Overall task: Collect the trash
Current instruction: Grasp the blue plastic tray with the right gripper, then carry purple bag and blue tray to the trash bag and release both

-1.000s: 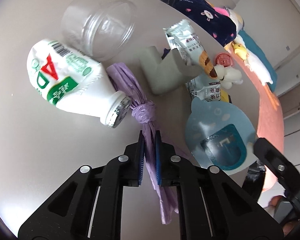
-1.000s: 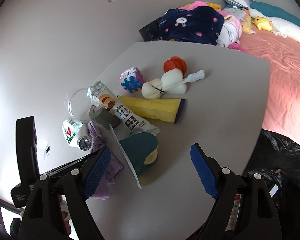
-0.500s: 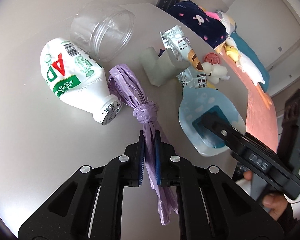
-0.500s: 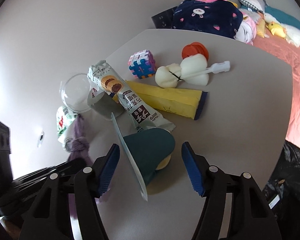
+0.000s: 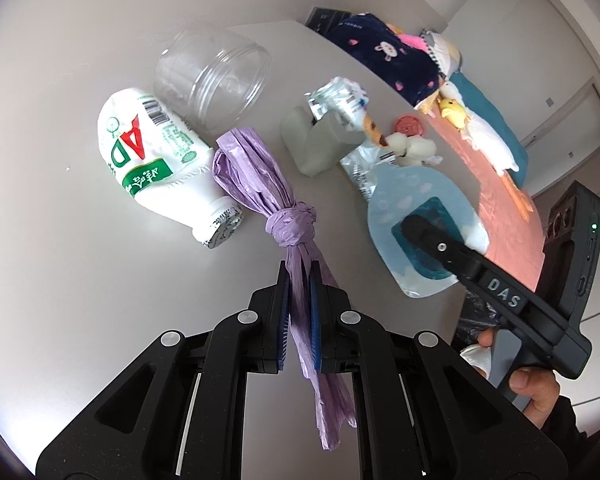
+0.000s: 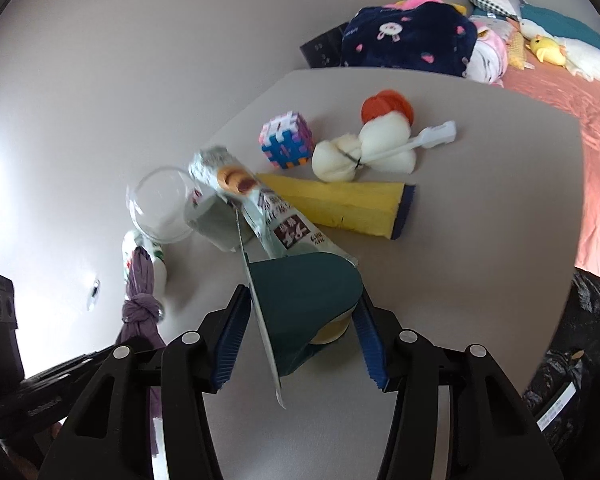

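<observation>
My left gripper [image 5: 300, 276] is shut on a knotted purple plastic bag [image 5: 290, 222] lying on the grey table; the bag also shows in the right wrist view [image 6: 140, 304]. My right gripper [image 6: 300, 320] is partly closed, its blue pads on either side of a teal blister package [image 6: 304, 300] with a pale blue backing card [image 5: 416, 208]; I cannot see firm contact. A white AD bottle [image 5: 152, 160], a clear plastic cup [image 5: 212, 76] and snack wrappers [image 6: 268, 216] lie beyond.
A yellow sponge [image 6: 340, 208], a white sponge brush [image 6: 364, 148], a puzzle cube [image 6: 286, 146], an orange lid [image 6: 388, 106] and a grey holder [image 5: 320, 140] sit on the table [image 6: 480, 240]. A black trash bag [image 6: 580, 360] hangs at the right edge. A bed lies behind.
My right gripper has moved forward over the teal blister package and its jaws have narrowed around it. My left gripper stays shut on the purple bag and has pulled back slightly.
</observation>
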A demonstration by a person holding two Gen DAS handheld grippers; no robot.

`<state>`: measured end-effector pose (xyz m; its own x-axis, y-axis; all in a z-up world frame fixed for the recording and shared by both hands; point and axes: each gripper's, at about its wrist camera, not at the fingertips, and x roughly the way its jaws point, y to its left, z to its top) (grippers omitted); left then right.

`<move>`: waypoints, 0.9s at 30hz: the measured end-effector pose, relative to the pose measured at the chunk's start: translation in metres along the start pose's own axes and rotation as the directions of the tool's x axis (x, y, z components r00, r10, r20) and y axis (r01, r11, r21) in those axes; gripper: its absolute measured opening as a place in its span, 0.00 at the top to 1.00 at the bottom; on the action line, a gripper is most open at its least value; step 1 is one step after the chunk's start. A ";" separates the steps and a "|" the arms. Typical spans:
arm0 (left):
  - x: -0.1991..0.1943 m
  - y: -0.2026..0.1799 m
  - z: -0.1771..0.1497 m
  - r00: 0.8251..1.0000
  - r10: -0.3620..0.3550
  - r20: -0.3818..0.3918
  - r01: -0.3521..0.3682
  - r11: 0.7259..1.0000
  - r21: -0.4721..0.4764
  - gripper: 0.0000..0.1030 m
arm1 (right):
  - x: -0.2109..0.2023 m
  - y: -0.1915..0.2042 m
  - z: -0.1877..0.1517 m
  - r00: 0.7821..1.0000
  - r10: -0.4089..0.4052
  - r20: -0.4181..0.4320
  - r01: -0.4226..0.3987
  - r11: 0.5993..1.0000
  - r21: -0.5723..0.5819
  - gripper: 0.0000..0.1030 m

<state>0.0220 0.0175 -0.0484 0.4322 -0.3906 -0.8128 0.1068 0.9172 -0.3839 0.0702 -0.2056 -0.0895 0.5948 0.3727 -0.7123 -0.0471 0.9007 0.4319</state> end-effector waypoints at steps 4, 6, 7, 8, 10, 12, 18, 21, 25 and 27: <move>-0.007 -0.010 -0.002 0.999 -0.037 0.005 0.037 0.999 0.025 0.92 | -0.027 -0.003 0.001 0.999 0.002 0.044 -0.003 1.000 0.021 0.49; -0.008 -0.017 -0.003 0.999 -0.053 0.005 0.053 0.998 0.042 0.92 | -0.040 -0.006 0.002 0.998 -0.005 0.066 0.003 1.000 0.030 0.49; -0.009 -0.020 -0.003 0.998 -0.062 0.006 0.062 0.997 0.052 0.92 | -0.046 -0.008 0.002 0.997 -0.009 0.077 0.006 0.999 0.035 0.49; -0.009 -0.025 -0.004 0.997 -0.074 0.004 0.074 0.995 0.065 0.92 | -0.052 -0.009 0.002 0.996 -0.013 0.089 0.009 0.999 0.040 0.49; -0.011 -0.036 -0.004 0.995 -0.100 0.002 0.099 0.991 0.093 0.92 | -0.067 -0.014 0.001 0.993 -0.026 0.114 0.021 0.999 0.048 0.49; -0.011 -0.047 -0.005 0.992 -0.122 -0.008 0.123 0.985 0.118 0.92 | -0.080 -0.018 -0.002 0.990 -0.038 0.136 0.030 0.998 0.059 0.49; -0.012 -0.080 -0.012 0.983 -0.180 -0.033 0.183 0.963 0.200 0.92 | -0.113 -0.031 -0.011 0.980 -0.074 0.187 0.057 0.994 0.094 0.49; -0.009 -0.096 -0.014 0.978 -0.203 -0.054 0.210 0.949 0.234 0.92 | -0.129 -0.039 -0.014 0.972 -0.095 0.213 0.072 0.991 0.113 0.49; -0.005 -0.115 -0.015 0.971 -0.227 -0.079 0.240 0.931 0.276 0.92 | -0.147 -0.051 -0.019 0.962 -0.130 0.241 0.096 0.985 0.147 0.48; -0.002 -0.125 -0.016 0.967 -0.239 -0.093 0.256 0.919 0.299 0.92 | -0.156 -0.058 -0.022 0.956 -0.149 0.253 0.110 0.981 0.162 0.49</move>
<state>-0.0067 -0.0977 -0.0059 0.3092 -0.6043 -0.7343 0.4768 0.7666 -0.4301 -0.0380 -0.3110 -0.0155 0.7788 0.1652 -0.6051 0.1497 0.8879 0.4350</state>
